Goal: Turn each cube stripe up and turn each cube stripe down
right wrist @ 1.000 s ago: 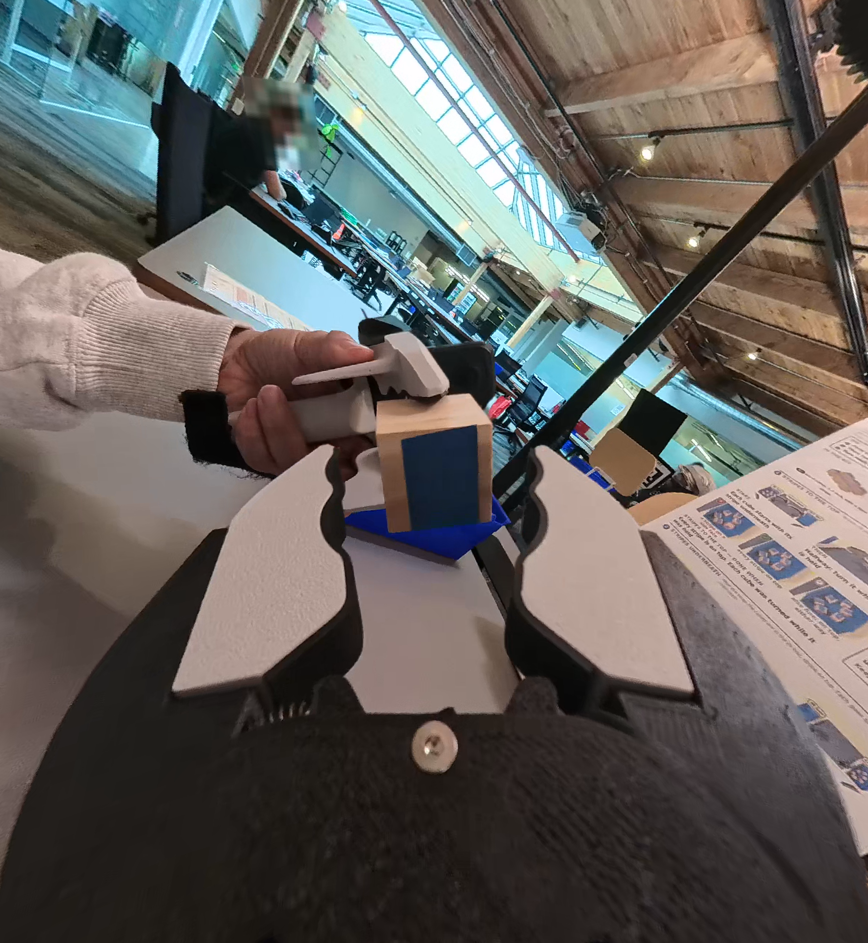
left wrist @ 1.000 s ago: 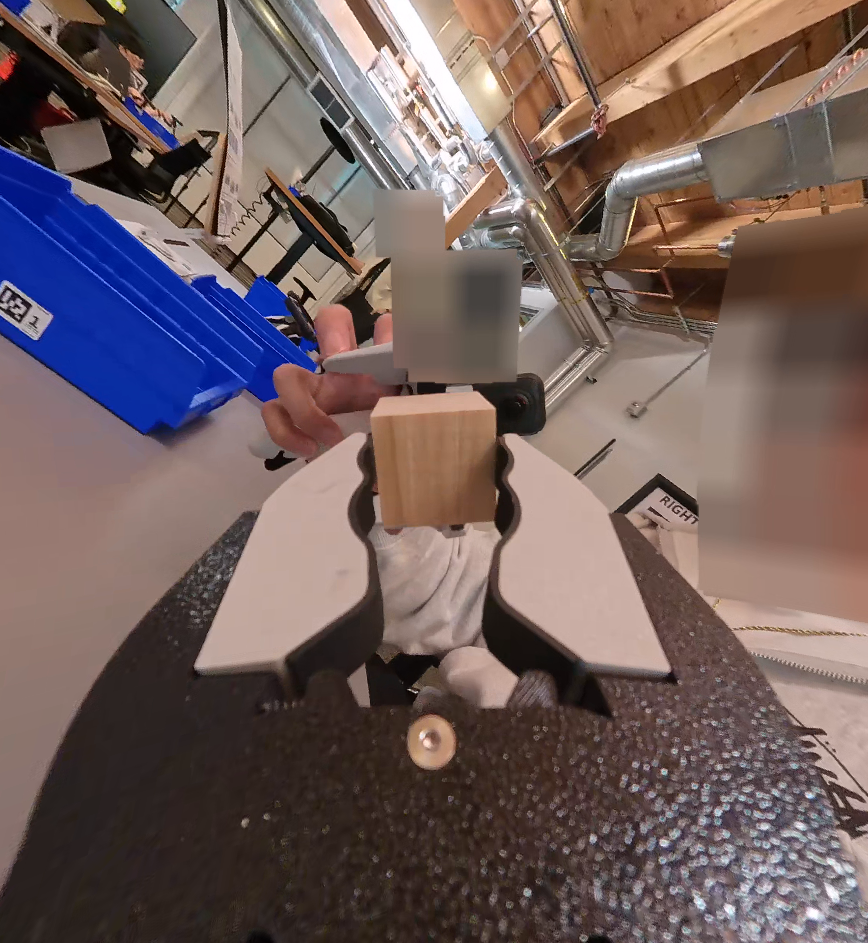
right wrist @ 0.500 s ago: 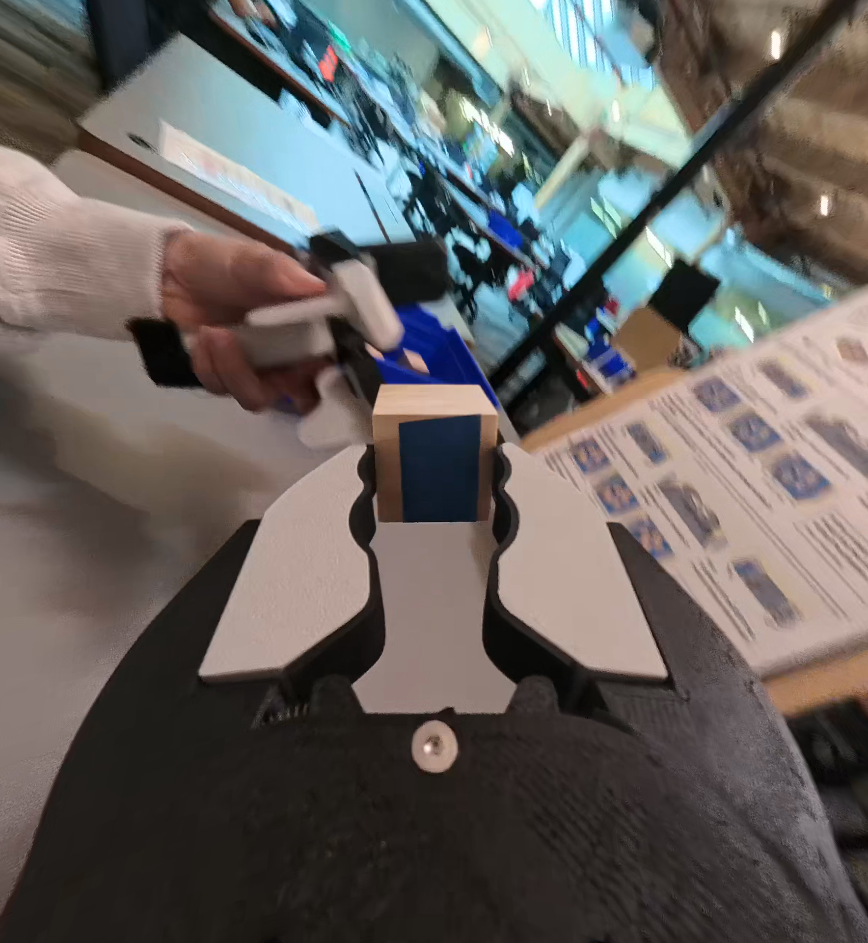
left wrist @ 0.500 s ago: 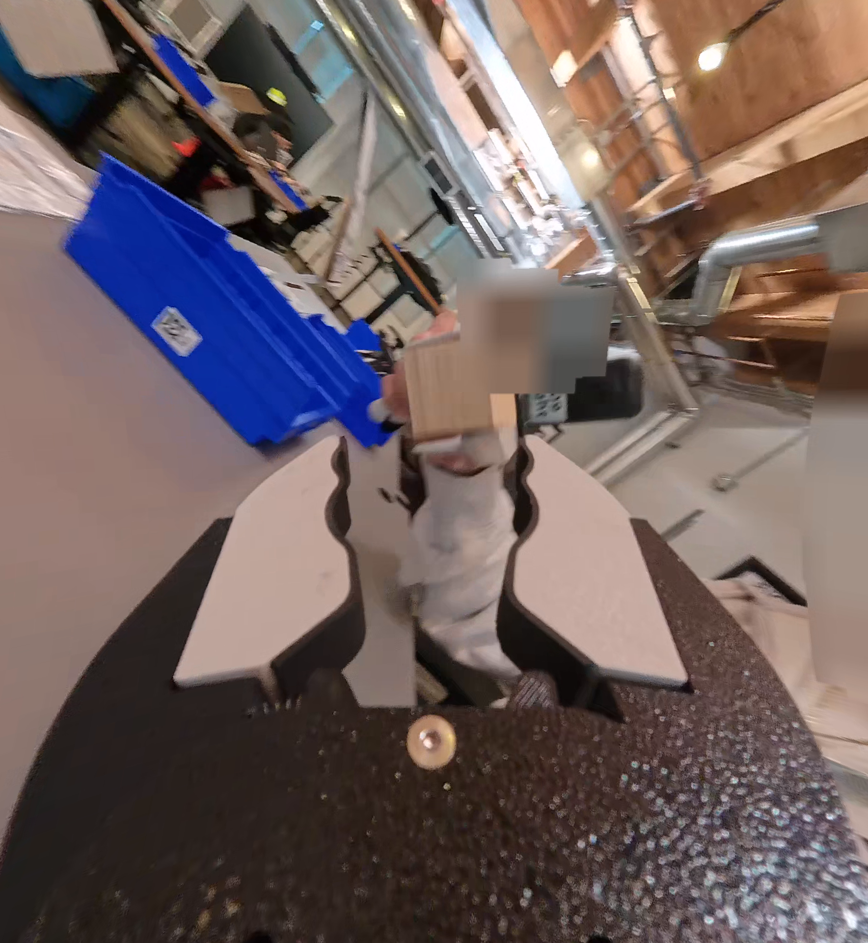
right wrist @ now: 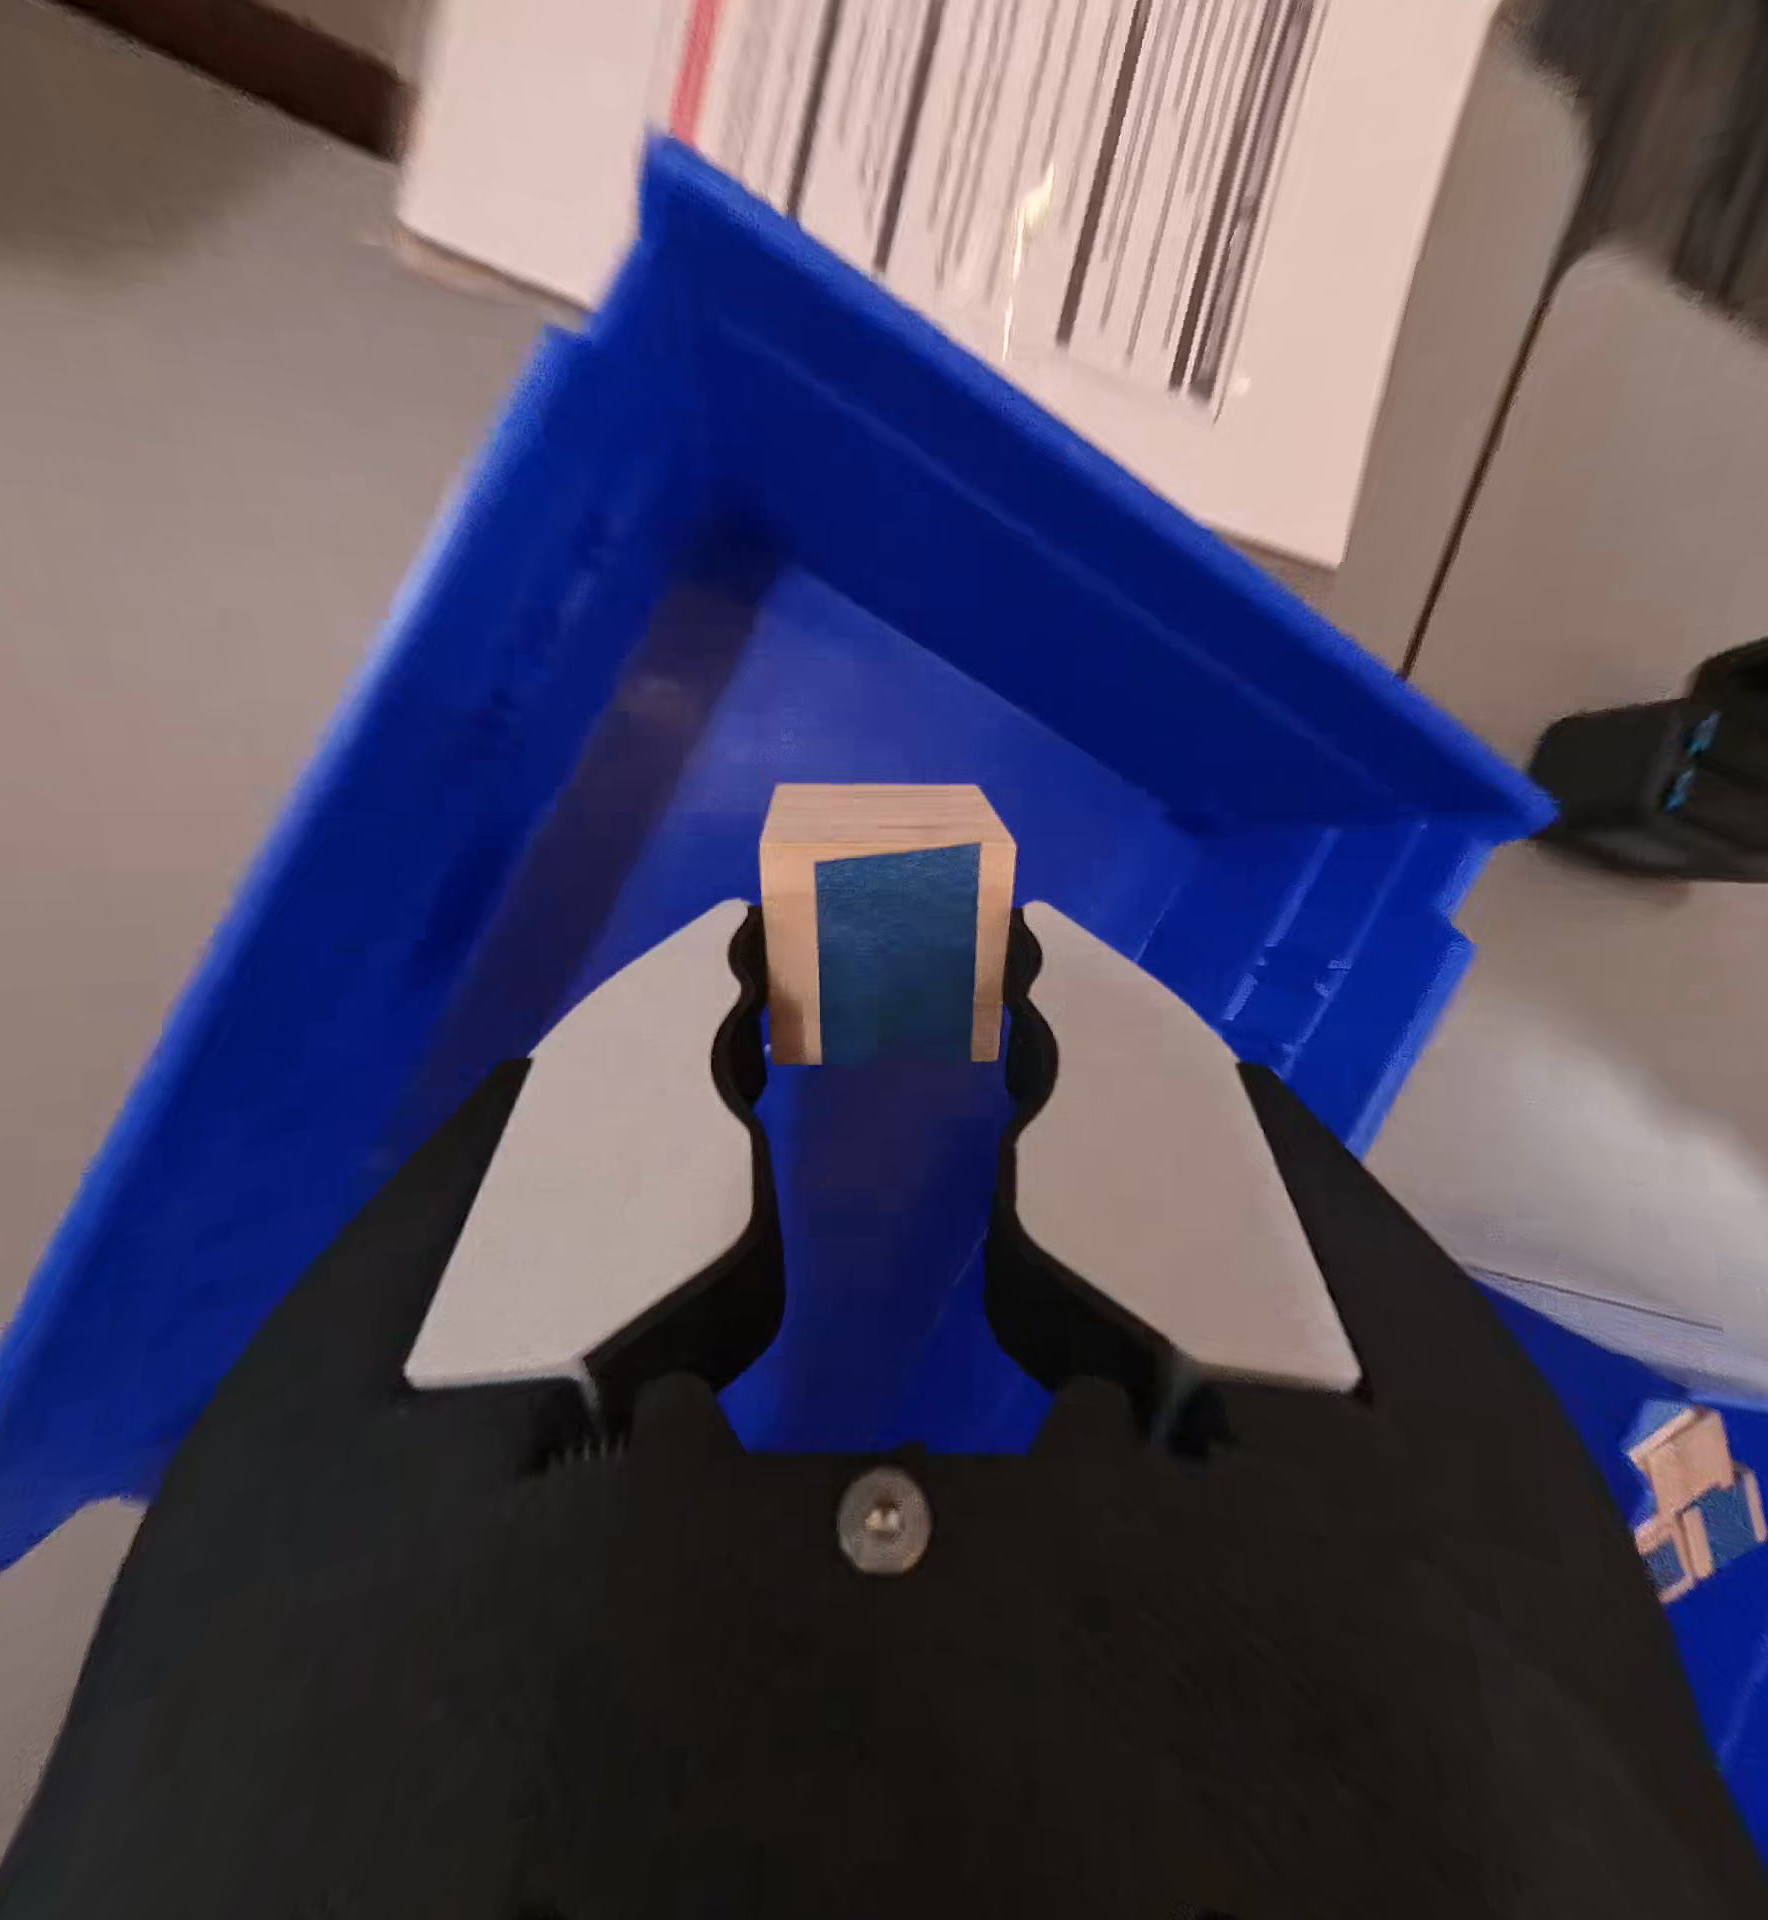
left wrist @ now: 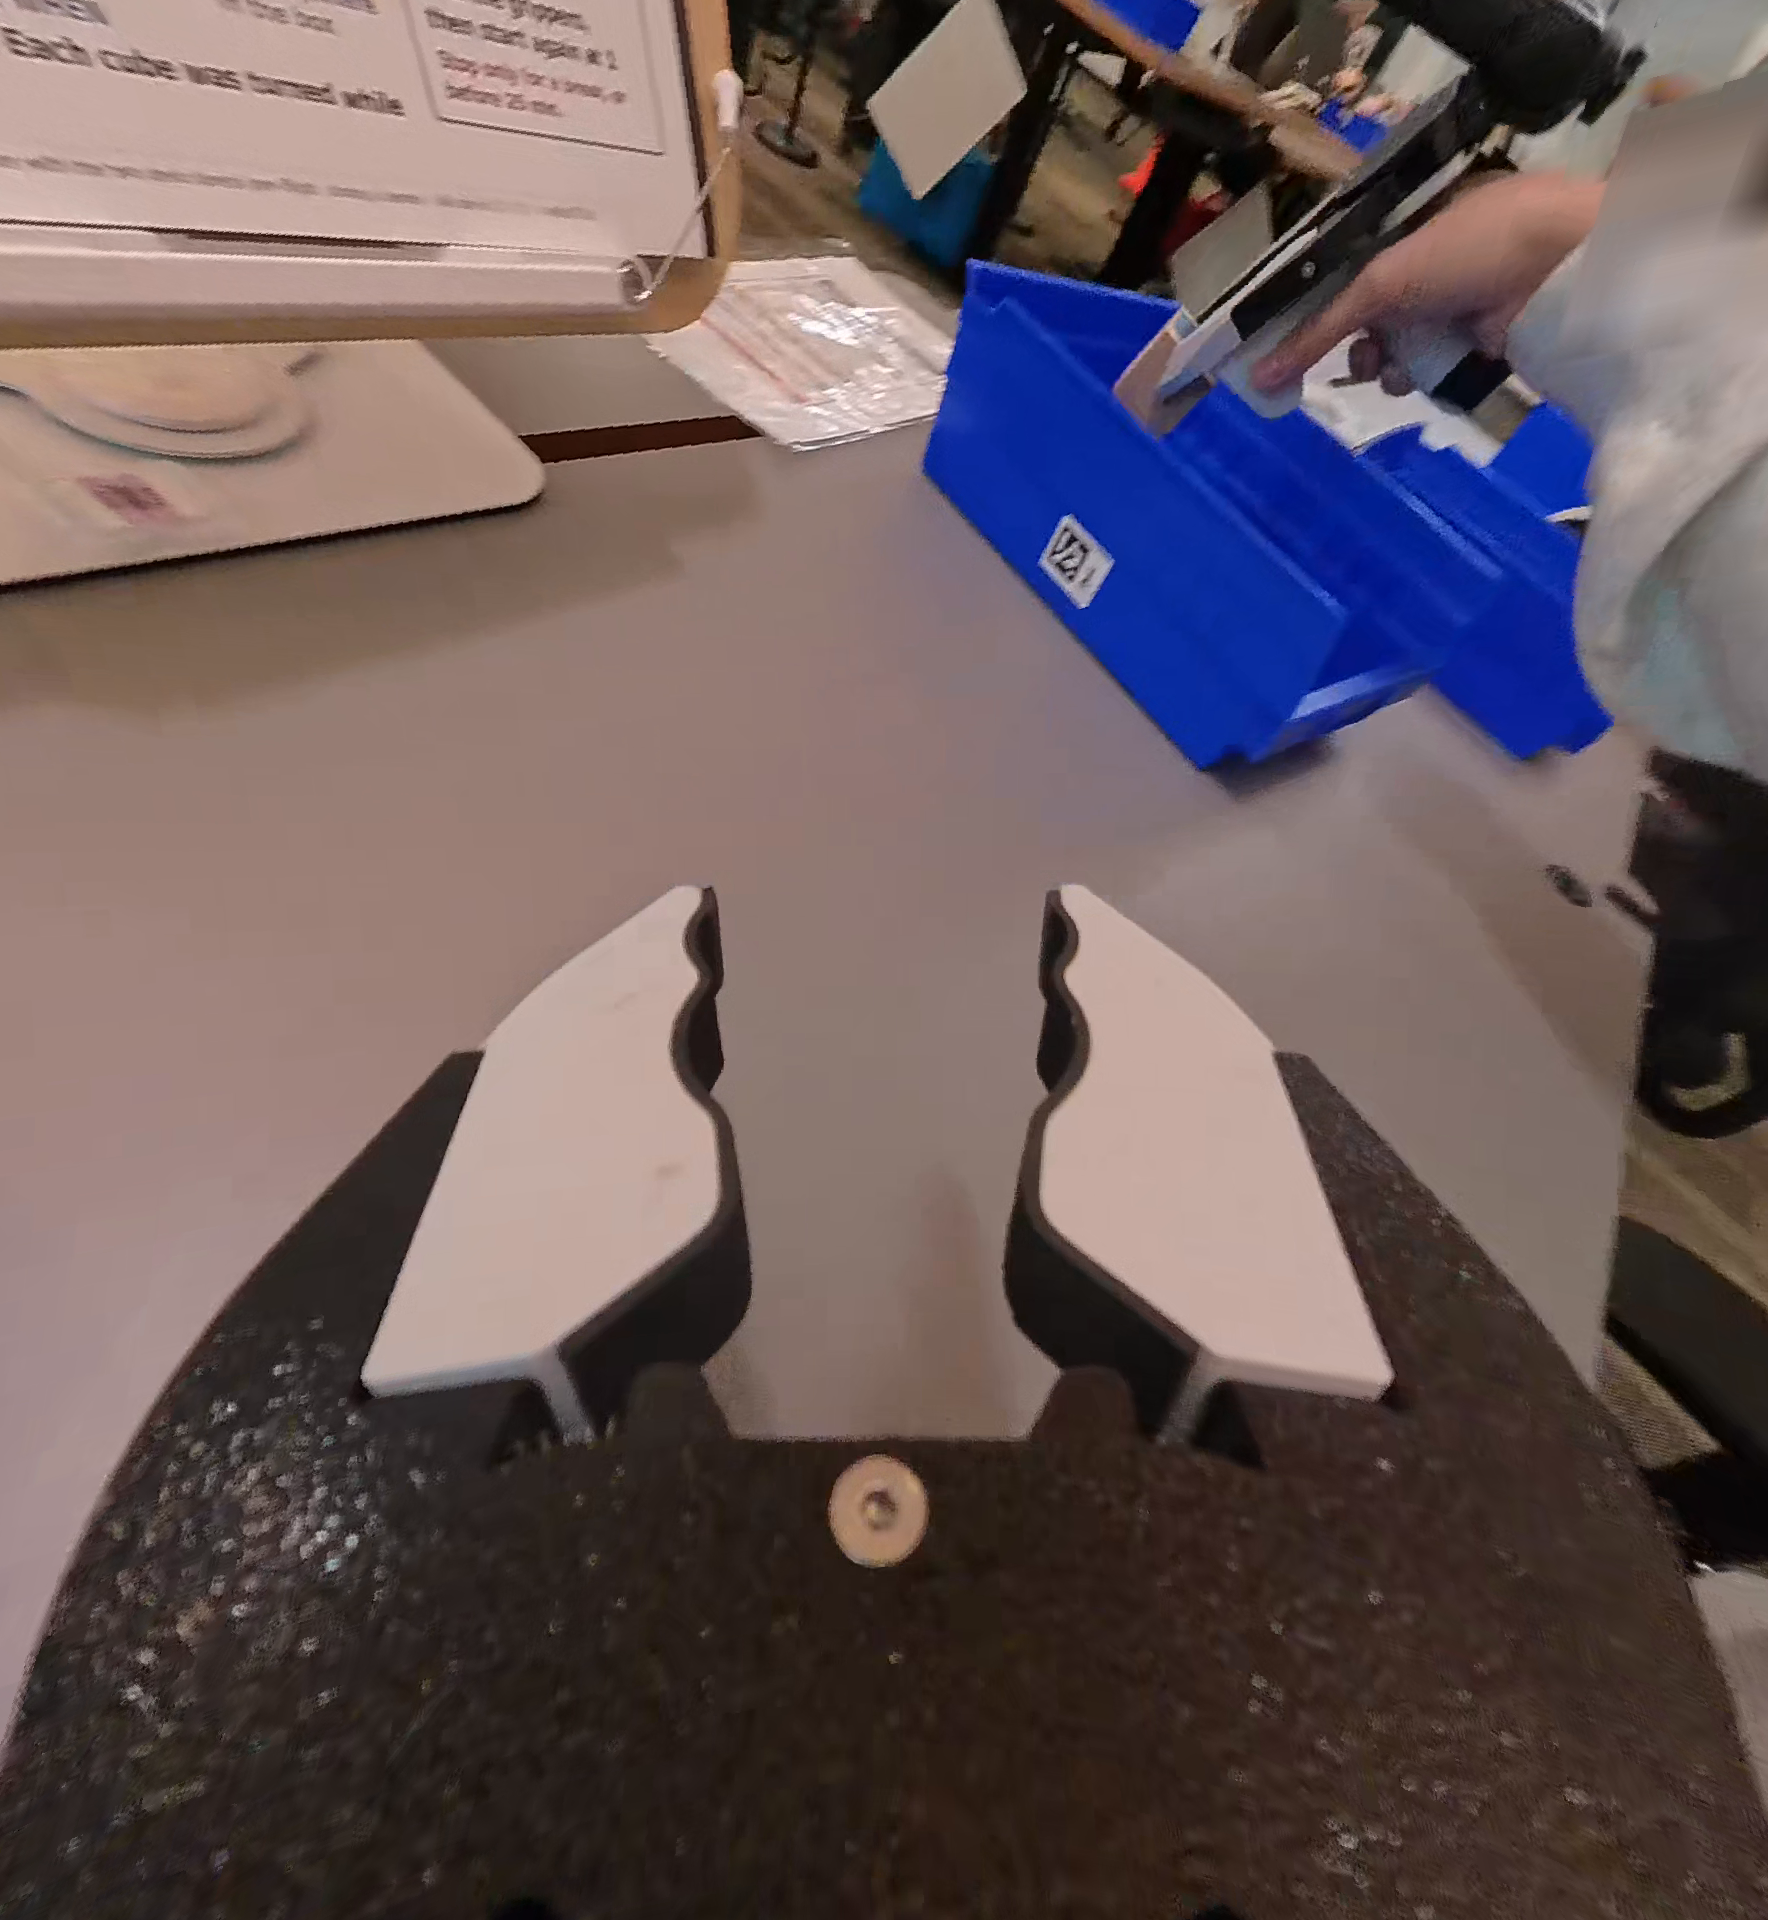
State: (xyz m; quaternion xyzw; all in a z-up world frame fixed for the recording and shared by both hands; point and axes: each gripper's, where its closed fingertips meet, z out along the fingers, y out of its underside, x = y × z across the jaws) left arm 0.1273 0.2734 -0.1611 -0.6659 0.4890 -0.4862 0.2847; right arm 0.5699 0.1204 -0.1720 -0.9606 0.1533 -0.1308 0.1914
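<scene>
**Cube held over the bin, my left fingers spread over bare table**

My right gripper (right wrist: 885, 982) is clamped on a wooden cube (right wrist: 885, 940), one finger on each side face, the blue stripe facing my camera. I hold it over the inside corner of a blue bin (right wrist: 423, 914), whose two walls meet just beyond the cube; the bin floor shows between my fingers. Whether the cube touches that floor I cannot tell. A few more striped cubes (right wrist: 1690, 1512) lie clustered in the bin low to my right, well apart from the one I grip.

My left gripper (left wrist: 880, 935) is spread wide with nothing between its fingers, above the grey table (left wrist: 444, 790). Ahead of it the tabletop is open; a white stand with a printed board (left wrist: 236, 343) sits far left, and the blue bin (left wrist: 1171, 582) stands far right. My right gripper (left wrist: 1171, 384) shows there over the bin's near wall, held by a hand (left wrist: 1420, 281)
</scene>
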